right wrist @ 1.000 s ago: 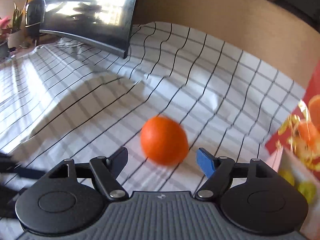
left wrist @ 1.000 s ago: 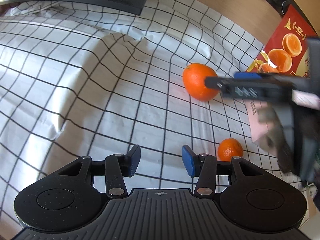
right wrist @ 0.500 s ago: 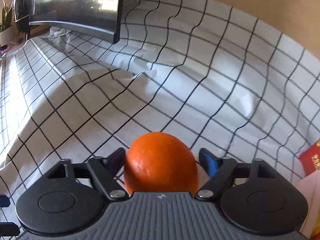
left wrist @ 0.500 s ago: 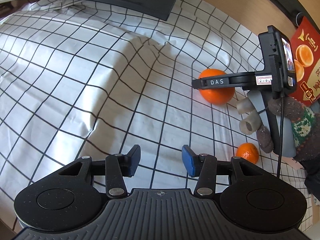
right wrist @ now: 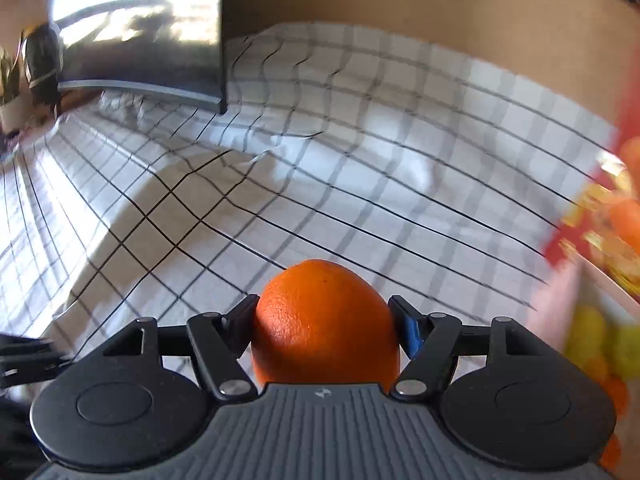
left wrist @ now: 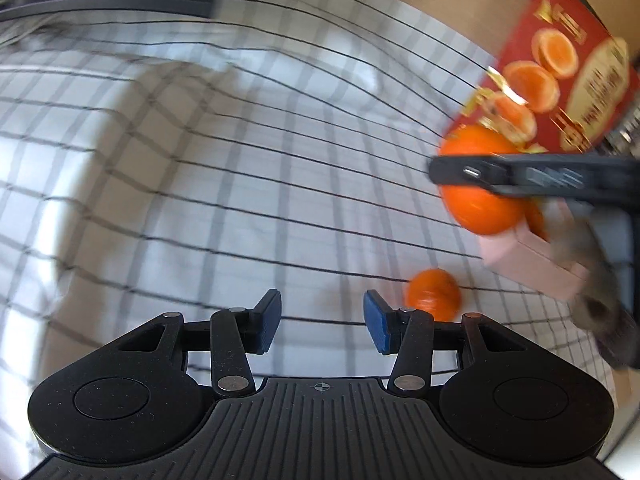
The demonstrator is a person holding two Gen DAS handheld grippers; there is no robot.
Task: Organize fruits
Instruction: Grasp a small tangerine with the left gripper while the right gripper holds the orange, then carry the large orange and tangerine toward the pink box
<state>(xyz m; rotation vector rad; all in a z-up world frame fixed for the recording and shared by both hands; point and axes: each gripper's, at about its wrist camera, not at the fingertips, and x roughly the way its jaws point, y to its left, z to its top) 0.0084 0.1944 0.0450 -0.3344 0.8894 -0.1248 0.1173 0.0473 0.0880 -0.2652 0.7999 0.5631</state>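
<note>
A large orange (right wrist: 320, 300) sits between the fingers of my right gripper (right wrist: 325, 322). The jaws are closing and both pads touch its sides. In the left wrist view the same large orange (left wrist: 476, 208) shows at the right, in front of a red fruit box (left wrist: 560, 80), with a right gripper finger (left wrist: 500, 174) across it. A small mandarin (left wrist: 434, 294) lies on the checked cloth (left wrist: 200, 160), just right of my left gripper (left wrist: 322, 322). The left gripper is open with nothing between its blue pads.
A pink box (left wrist: 532, 264) stands under the red one. An open box with yellow and orange fruit (right wrist: 600, 344) is at the right edge of the right wrist view. A dark monitor (right wrist: 140, 60) stands at the back left, before a wooden wall.
The right gripper came down over the large orange and closed onto it, then carried it toward the red box. The left gripper stayed open and shifted a little sideways.
</note>
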